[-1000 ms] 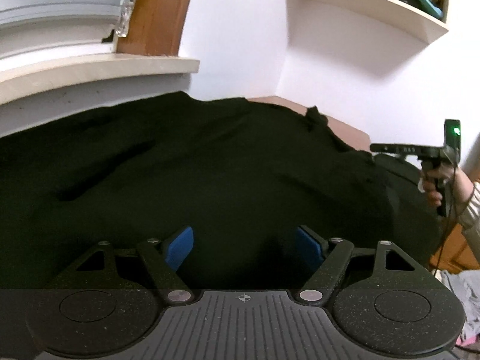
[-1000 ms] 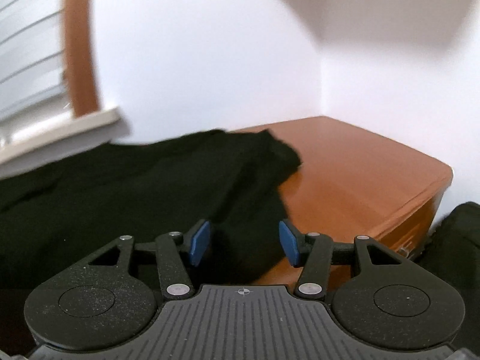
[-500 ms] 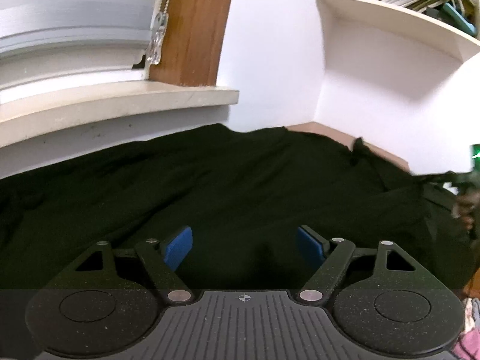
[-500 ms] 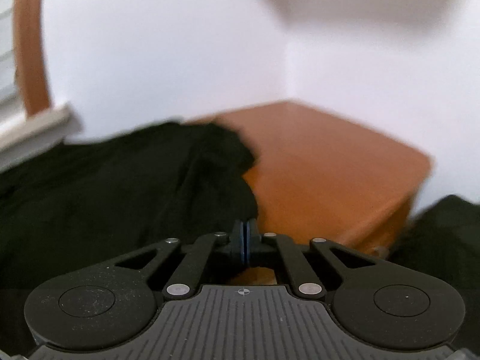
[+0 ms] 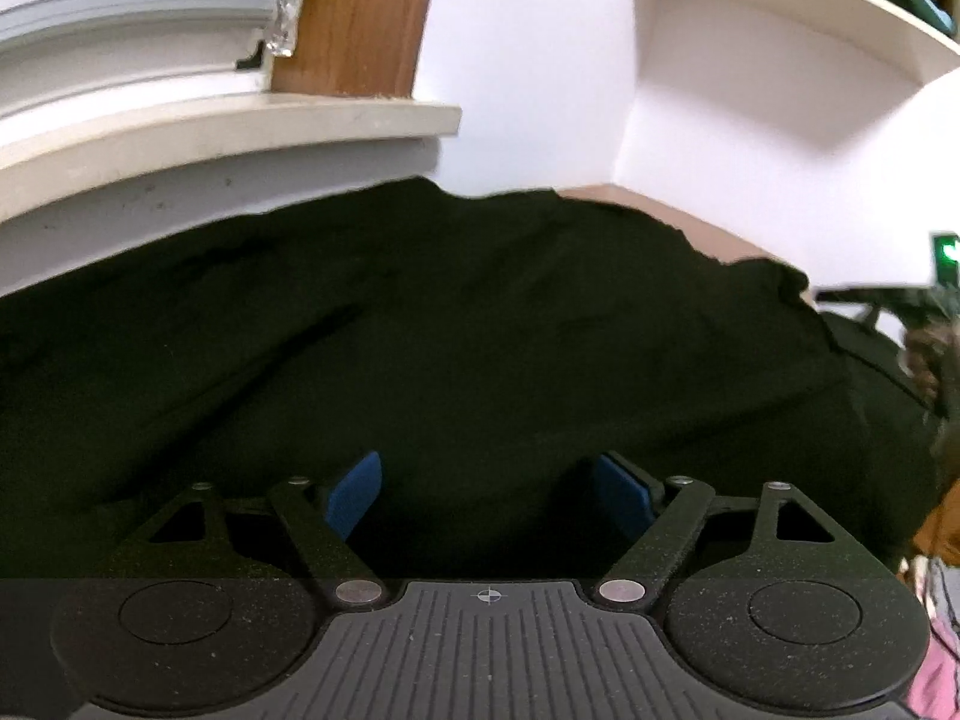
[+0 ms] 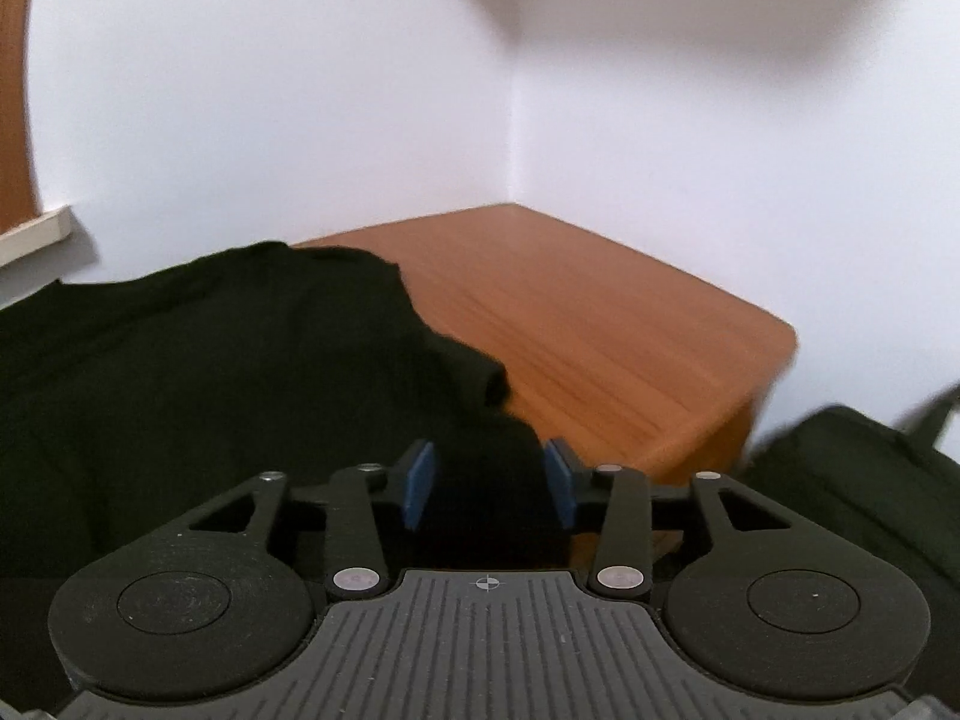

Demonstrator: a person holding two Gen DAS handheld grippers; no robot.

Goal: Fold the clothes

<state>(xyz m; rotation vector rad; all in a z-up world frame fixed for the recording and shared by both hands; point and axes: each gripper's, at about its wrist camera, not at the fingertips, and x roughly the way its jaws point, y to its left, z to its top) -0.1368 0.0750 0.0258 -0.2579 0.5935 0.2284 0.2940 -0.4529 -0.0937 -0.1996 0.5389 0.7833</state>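
Right wrist view shows the right gripper [image 6: 489, 483] with jaws that have just been reopening, part-open around a fold of the black garment [image 6: 210, 372] at the wooden table [image 6: 600, 324] edge, pads not visibly pressing. The left gripper [image 5: 489, 495] hovers wide open, empty, over the cloth. A shallow bite could let the corner slip and bunch the fold

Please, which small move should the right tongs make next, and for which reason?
Probably close the right tongs. Their jaws have just been opening, and the edge of the black fabric garment on the brown wooden table lies between the blue pads, apparently not yet pinched.
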